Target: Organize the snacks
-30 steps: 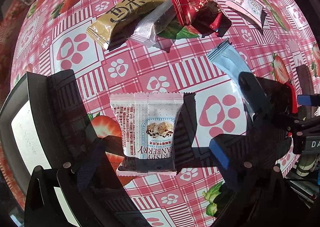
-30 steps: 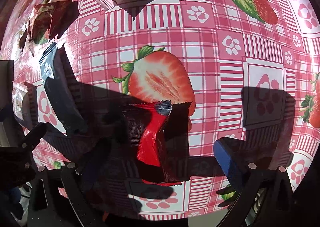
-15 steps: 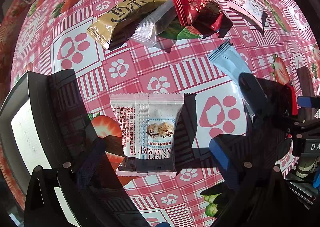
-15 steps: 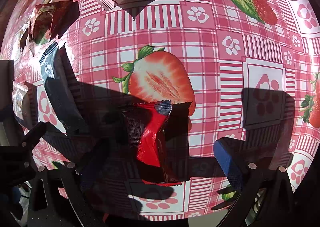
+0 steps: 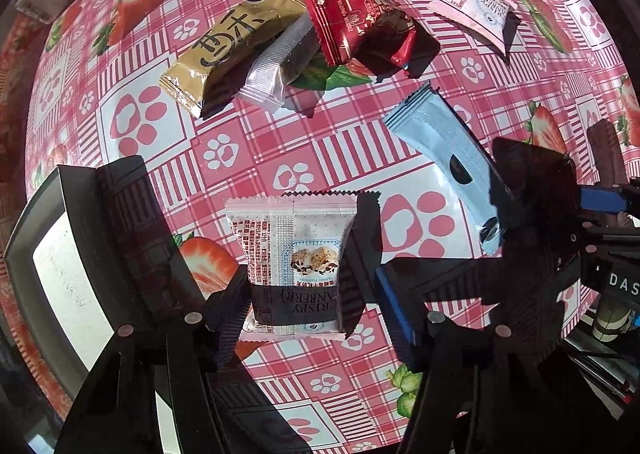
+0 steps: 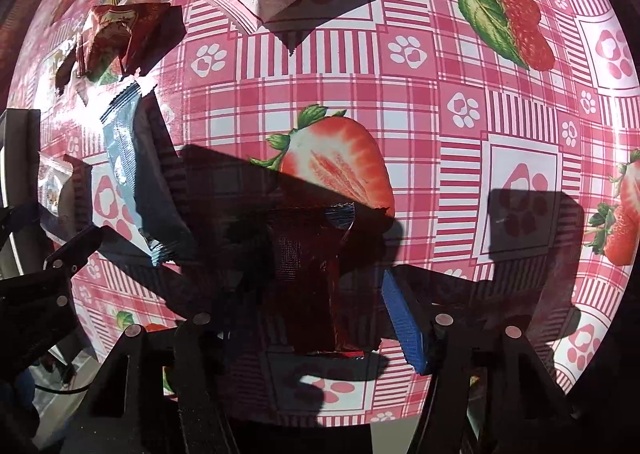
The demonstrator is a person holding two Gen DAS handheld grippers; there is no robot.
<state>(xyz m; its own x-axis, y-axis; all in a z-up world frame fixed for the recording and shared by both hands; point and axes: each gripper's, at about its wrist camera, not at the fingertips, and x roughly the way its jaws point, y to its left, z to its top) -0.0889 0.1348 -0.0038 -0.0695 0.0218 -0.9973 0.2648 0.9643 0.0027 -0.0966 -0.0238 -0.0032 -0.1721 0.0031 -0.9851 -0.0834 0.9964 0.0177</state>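
In the left wrist view my left gripper [image 5: 306, 308] straddles a white cranberry snack packet [image 5: 294, 266] lying on the strawberry tablecloth; the jaws stand open on either side of it, close to its edges. In the right wrist view my right gripper [image 6: 316, 302] straddles a red snack packet [image 6: 316, 286], now in shadow, with the jaws open around it. A light blue packet [image 5: 444, 157] lies between the two grippers and also shows in the right wrist view [image 6: 132, 169].
A black bin [image 5: 80, 254] with a white inside stands left of the left gripper. At the back lie a gold packet [image 5: 232, 49], a clear packet [image 5: 276, 69], red packets [image 5: 352, 25] and a pink-white packet [image 5: 476, 9]. The right gripper's body [image 5: 600, 238] is at the right.
Both grippers have narrowed around their packets and dropped lower. The red packet has gone fully into shadow. The packets have not moved.
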